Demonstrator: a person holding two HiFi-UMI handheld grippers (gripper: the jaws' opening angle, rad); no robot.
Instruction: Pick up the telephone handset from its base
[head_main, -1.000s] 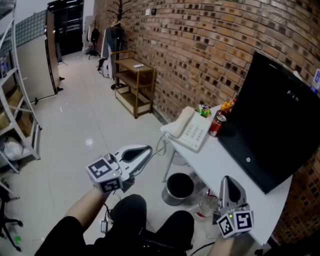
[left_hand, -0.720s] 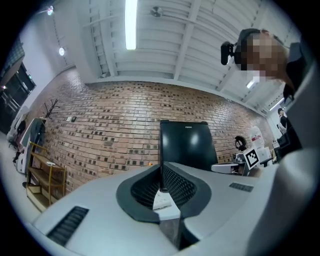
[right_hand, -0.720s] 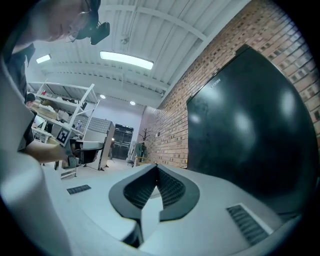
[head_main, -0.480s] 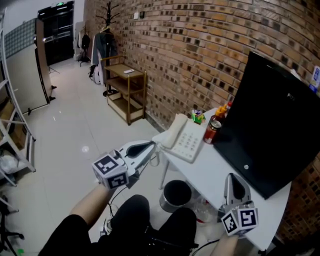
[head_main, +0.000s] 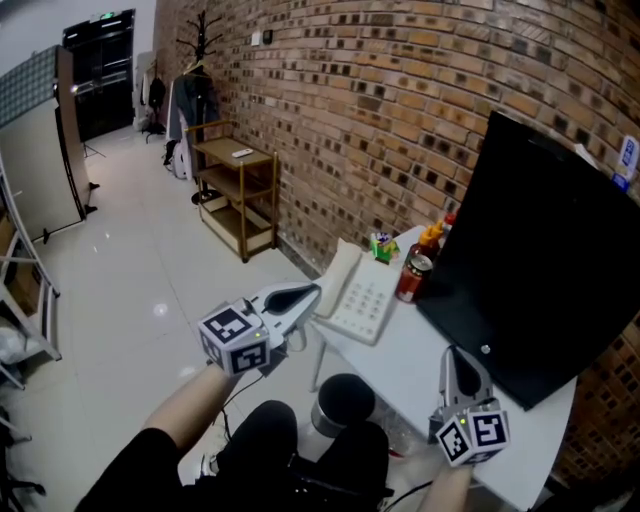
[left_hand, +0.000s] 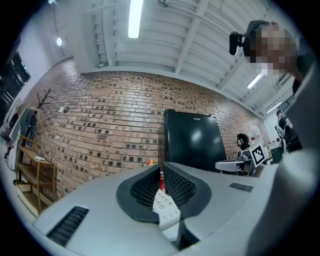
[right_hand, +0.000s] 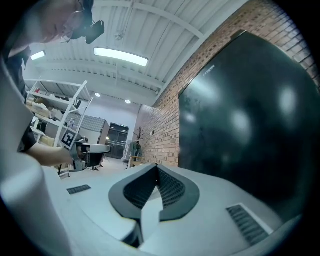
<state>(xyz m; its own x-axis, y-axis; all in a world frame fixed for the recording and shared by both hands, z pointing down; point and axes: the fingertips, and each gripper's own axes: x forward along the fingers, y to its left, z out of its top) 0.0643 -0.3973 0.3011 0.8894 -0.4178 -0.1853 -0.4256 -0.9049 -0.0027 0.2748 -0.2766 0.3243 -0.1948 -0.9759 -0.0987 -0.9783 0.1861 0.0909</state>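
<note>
One red can (head_main: 411, 279) stands near the telephone (head_main: 355, 292) on the table (head_main: 420, 370).

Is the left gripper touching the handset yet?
Cannot tell. Head view: left gripper tips reach the outline of the handset, no clear gap or contact. Left gripper view: only the keypad shows past shut jaws.

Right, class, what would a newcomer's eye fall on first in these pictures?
The big black screen on the right of the white table, before the brick wall, dominates. Next comes the white telephone at the table's left end, with the left hand-held gripper, shut and empty, pointing at it from close by.
</note>
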